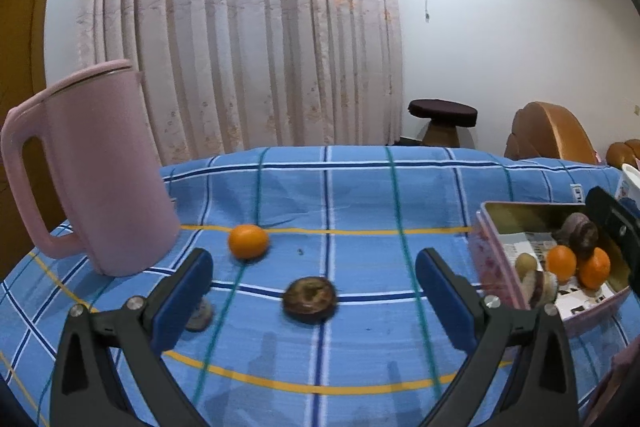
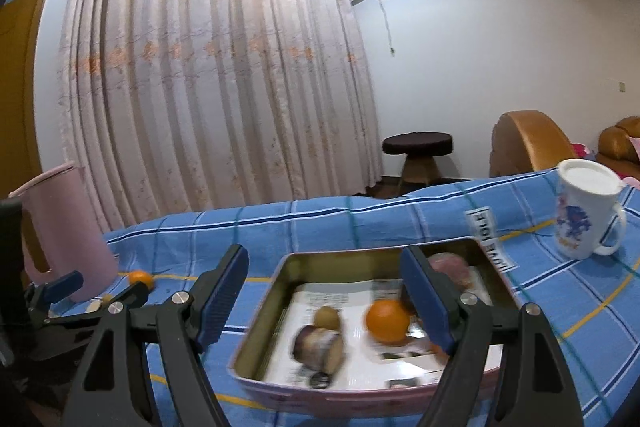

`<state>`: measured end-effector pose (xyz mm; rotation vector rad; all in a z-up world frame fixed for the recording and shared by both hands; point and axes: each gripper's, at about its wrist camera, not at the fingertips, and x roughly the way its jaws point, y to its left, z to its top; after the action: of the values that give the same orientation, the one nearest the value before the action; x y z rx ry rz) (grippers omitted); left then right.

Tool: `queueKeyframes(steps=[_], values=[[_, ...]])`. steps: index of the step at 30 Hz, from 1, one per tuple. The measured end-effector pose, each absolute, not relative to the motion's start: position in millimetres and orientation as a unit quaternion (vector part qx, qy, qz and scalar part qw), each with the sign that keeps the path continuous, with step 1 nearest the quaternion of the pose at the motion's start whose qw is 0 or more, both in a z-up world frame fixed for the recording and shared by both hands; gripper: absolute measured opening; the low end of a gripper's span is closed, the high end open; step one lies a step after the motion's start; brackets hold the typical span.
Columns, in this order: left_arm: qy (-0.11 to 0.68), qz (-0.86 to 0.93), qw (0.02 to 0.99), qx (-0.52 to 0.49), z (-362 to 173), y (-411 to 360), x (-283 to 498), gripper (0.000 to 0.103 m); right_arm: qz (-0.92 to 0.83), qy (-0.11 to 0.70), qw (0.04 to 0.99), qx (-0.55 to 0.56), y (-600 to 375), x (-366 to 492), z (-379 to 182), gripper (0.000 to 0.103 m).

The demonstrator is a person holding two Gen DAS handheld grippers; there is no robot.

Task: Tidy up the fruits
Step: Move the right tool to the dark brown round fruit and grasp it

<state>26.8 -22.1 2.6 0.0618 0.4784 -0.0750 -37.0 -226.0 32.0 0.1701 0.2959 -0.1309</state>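
While my left gripper [image 1: 314, 291] hangs wide and empty over the blue plaid cloth [image 1: 360, 195] on the worktop, a dark, wrinkled passion fruit [image 1: 309, 299] lies on the cloth between its blue pads. A small grey-brown fruit [image 1: 199, 315] sits half hidden behind the left pad, too blurred for me to name. Farther out a tangerine [image 1: 248, 241] rests on the cloth, just beside the pink kettle [image 1: 96, 171].

My right gripper [image 2: 326, 303] is also spread wide with nothing in it, poised above the pink tin box [image 2: 360, 387]. Inside the box lie a tangerine [image 2: 387, 320], a small kiwi [image 2: 327, 317], a cut purple-skinned fruit [image 2: 318, 349] and a pinkish fruit [image 2: 448, 267] at the far end. A white mug [image 2: 586, 211] stands beyond the box to the right.
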Motion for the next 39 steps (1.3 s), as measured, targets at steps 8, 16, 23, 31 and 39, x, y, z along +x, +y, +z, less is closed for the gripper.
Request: queueKeyframes(steps=[8,16,23,31,39], values=[[0.242,-0.017,0.970,0.027,2,14,37,0.103,-0.035,0.155,0.984,0.082,-187,-22,29,0.080],[0.254,0.030,0.967,-0.001,5,74,57,0.103,0.007,0.191,0.980,0.056,-152,-1,23,0.079],[0.275,0.069,0.958,-0.030,5,117,73,0.103,0.065,0.254,0.964,0.047,-117,31,11,0.079],[0.295,0.090,0.951,0.001,-3,120,84,0.103,0.115,0.338,0.934,0.019,-72,74,-8,0.077],[0.300,0.091,0.950,0.014,-6,116,88,0.103,0.117,0.402,0.908,-0.008,-44,98,-28,0.067]])
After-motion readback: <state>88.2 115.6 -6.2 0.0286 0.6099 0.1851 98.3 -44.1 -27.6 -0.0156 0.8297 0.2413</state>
